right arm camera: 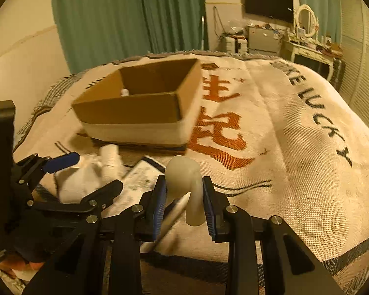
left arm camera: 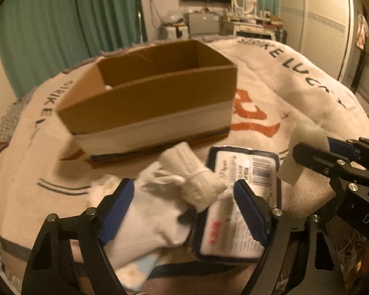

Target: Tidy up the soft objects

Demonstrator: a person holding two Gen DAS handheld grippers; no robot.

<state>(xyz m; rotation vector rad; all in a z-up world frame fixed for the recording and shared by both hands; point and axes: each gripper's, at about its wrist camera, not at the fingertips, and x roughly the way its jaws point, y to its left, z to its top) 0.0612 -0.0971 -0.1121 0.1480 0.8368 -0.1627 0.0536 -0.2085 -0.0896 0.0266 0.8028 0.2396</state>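
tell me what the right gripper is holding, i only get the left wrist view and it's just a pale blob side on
Observer: A pale rubbery piece with a rounded head and a narrower stem. The right gripper has its jaws shut on the stem.
Operator: anything else near it that i can't see
Observer: Yes, a white stick-like thing slants down below the jaws. It is too blurred to tell what it is.
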